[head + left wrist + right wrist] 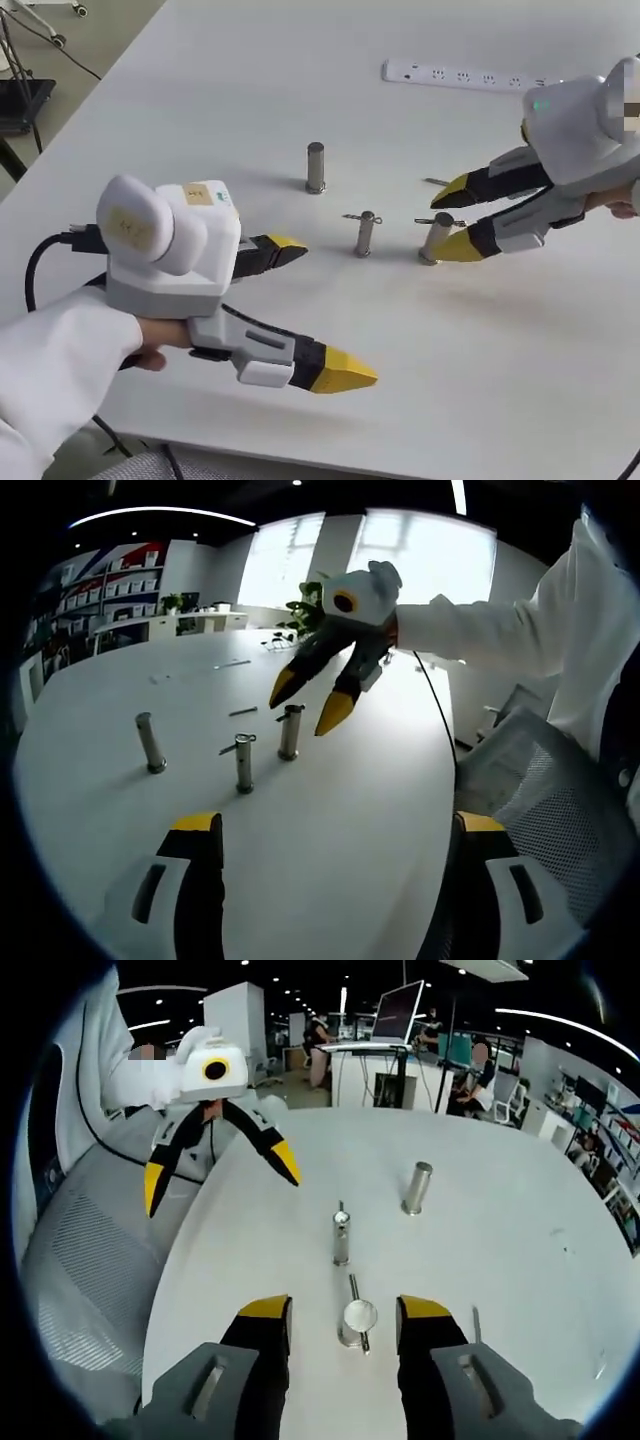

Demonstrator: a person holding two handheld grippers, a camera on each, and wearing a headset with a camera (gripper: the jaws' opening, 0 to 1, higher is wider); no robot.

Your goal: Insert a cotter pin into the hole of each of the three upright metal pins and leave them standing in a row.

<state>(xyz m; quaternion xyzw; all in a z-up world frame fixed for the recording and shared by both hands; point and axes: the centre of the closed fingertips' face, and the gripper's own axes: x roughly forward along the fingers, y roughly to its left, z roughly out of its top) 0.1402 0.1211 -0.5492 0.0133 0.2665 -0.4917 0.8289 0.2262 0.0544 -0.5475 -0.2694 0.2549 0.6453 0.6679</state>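
Three upright metal pins stand in a loose row on the white table [500, 340]. The far pin [315, 167] [150, 742] [417, 1187] has no cotter pin through it. A cotter pin sticks through the top of the middle pin [365, 233] [244, 762] [341, 1237]. The near pin [437, 238] [290, 730] [358, 1320] also carries one. My right gripper [457, 220] [345, 1310] is open, its yellow tips either side of that near pin. A loose cotter pin [435, 182] [243, 711] [475, 1322] lies beside it. My left gripper [325, 310] [338, 825] is open, holds nothing, and hovers short of the pins.
A white power strip [465, 77] lies at the back of the table. The table's front edge runs just below the left gripper. A mesh chair [520, 770] stands beside the table, and a black cable [40, 260] trails from the left gripper.
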